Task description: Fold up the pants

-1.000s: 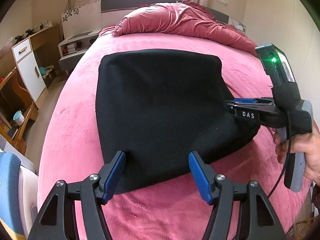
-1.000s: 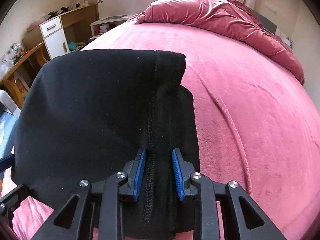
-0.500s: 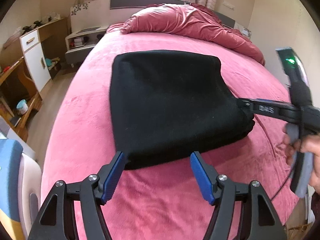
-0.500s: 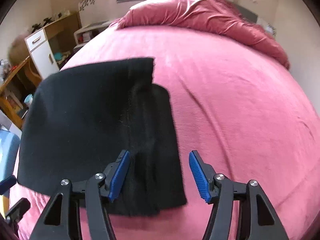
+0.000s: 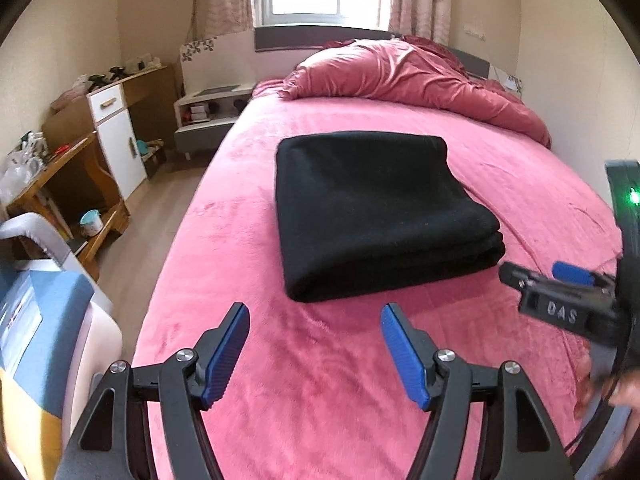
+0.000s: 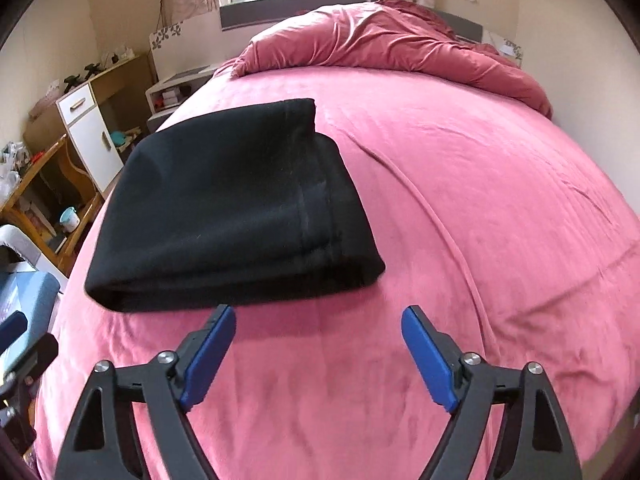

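Observation:
The black pants [image 5: 376,208] lie folded in a thick flat rectangle on the pink bed [image 5: 320,360]; they also show in the right wrist view [image 6: 232,208]. My left gripper [image 5: 316,354] is open and empty, held back from the near edge of the pants. My right gripper [image 6: 318,356] is open and empty, just short of the pants' near edge. The right gripper also shows at the right of the left wrist view [image 5: 560,292], clear of the pants.
A rumpled pink duvet [image 5: 408,76] lies at the head of the bed. A white and wood cabinet [image 5: 116,132], a wooden desk [image 5: 52,176] and a low nightstand [image 5: 208,116] stand left of the bed. A padded blue chair [image 5: 36,320] is at the near left.
My right gripper let go of the pants' seam, opened and drew back. My left gripper also pulled back from the pants. The pants now rest folded on the bed.

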### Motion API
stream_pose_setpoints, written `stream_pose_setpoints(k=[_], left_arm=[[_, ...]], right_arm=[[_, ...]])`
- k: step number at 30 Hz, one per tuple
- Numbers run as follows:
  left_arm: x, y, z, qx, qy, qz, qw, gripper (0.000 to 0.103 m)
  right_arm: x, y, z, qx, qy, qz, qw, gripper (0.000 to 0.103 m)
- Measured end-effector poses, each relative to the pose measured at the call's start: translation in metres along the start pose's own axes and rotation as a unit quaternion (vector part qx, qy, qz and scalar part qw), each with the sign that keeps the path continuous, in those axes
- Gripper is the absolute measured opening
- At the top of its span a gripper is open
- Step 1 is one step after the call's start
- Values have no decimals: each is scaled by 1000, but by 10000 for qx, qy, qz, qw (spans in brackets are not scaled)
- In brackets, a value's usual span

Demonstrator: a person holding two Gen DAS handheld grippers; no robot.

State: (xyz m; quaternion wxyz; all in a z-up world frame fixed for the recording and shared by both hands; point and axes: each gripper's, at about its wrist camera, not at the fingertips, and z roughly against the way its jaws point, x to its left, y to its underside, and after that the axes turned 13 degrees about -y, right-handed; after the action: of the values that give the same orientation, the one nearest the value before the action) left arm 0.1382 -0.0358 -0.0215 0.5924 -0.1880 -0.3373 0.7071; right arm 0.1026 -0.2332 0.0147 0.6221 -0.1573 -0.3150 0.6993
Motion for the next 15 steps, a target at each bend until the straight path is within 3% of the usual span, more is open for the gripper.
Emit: stream_pose_setpoints(k=[7,15], left_arm=[[20,16,17,10,23,362,9993,70],[25,29,30,-58,27,440,9990,70]], right_arm=[[19,28,31,-309,272,172,9990,94],[37,45,46,-432,405,383,9975,100]])
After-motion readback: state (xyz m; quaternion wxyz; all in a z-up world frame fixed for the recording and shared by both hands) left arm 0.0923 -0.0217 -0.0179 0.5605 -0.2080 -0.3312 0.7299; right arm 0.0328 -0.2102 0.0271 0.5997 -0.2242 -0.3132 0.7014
